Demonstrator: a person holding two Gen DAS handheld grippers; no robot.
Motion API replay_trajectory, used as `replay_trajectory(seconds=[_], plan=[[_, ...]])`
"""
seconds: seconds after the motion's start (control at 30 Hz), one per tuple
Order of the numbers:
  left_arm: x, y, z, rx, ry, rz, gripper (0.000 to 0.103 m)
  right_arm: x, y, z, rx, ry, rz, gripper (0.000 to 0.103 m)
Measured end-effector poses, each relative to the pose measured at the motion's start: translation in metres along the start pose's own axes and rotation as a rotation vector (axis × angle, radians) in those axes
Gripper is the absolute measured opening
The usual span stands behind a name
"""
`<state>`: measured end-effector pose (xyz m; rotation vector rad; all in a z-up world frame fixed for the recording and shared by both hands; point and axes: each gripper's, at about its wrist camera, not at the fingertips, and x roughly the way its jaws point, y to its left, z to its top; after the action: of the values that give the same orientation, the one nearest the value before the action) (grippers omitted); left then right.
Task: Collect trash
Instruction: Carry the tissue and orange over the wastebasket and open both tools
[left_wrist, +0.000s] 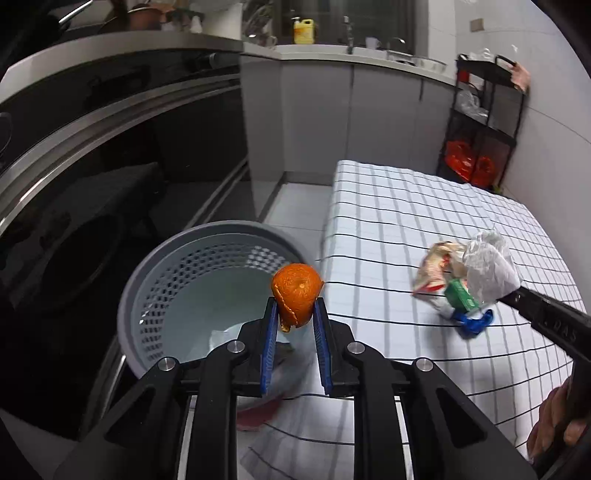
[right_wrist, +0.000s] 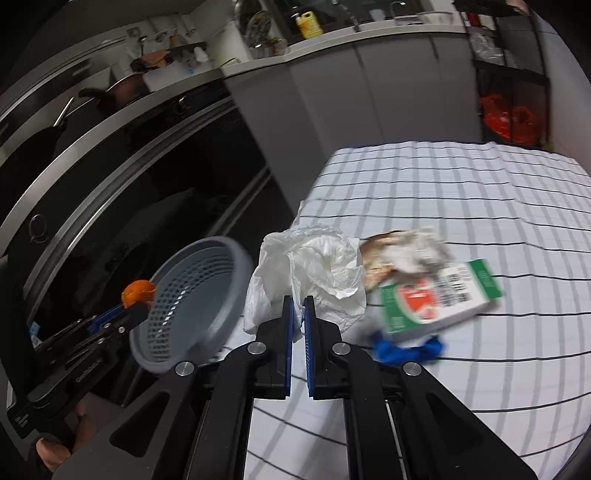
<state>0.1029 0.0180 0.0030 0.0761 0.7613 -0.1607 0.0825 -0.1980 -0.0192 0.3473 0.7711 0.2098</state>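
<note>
My left gripper (left_wrist: 294, 308) is shut on an orange peel (left_wrist: 296, 291) and holds it over the grey perforated trash basket (left_wrist: 162, 280), which stands beside the table's left edge. My right gripper (right_wrist: 299, 304) is shut on a crumpled white tissue (right_wrist: 314, 273) above the checked tablecloth (right_wrist: 461, 369). On the cloth lie a green and white carton (right_wrist: 439, 301), a crumpled snack wrapper (right_wrist: 402, 254) and a blue scrap (right_wrist: 406, 349). The right wrist view also shows the left gripper (right_wrist: 138, 301) with the peel (right_wrist: 137, 291) at the basket (right_wrist: 192, 302).
A dark oven front (left_wrist: 110, 166) fills the left. Grey cabinets with a counter (left_wrist: 351, 92) stand behind. A black shelf rack (left_wrist: 480, 122) with red bags stands past the table's far right corner. Some paper lies inside the basket (left_wrist: 221, 338).
</note>
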Motion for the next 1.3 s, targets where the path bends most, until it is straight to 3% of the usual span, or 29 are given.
replay_trajectory(seconds=[0.23,0.47,0.77,1.03,1.1,1.17,1.23,1.3], plan=[[0.019,0.063,-0.003,-0.077,0.035,0.068,0.02,0.051,0.063,0.001,-0.061,0.083,0.081,0.006],[0.044,0.099,-0.008,-0.132,0.087,0.096,0.02,0.097,0.109,0.005,-0.136,0.15,0.109,0.006],[0.071,0.127,-0.011,-0.177,0.132,0.06,0.021,0.146,0.132,0.007,-0.163,0.222,0.111,0.006],[0.08,0.135,-0.013,-0.196,0.149,0.041,0.024,0.159,0.138,0.005,-0.165,0.23,0.113,0.006],[0.08,0.138,-0.012,-0.203,0.147,0.037,0.025,0.158,0.14,0.004,-0.169,0.225,0.11,0.009],[0.078,0.141,-0.013,-0.212,0.146,0.037,0.03,0.158,0.14,0.005,-0.169,0.22,0.117,0.032],[0.077,0.145,-0.013,-0.225,0.145,0.034,0.048,0.153,0.139,0.005,-0.168,0.198,0.113,0.046],[0.074,0.146,-0.014,-0.235,0.132,0.04,0.057,0.15,0.139,0.005,-0.167,0.187,0.111,0.046]])
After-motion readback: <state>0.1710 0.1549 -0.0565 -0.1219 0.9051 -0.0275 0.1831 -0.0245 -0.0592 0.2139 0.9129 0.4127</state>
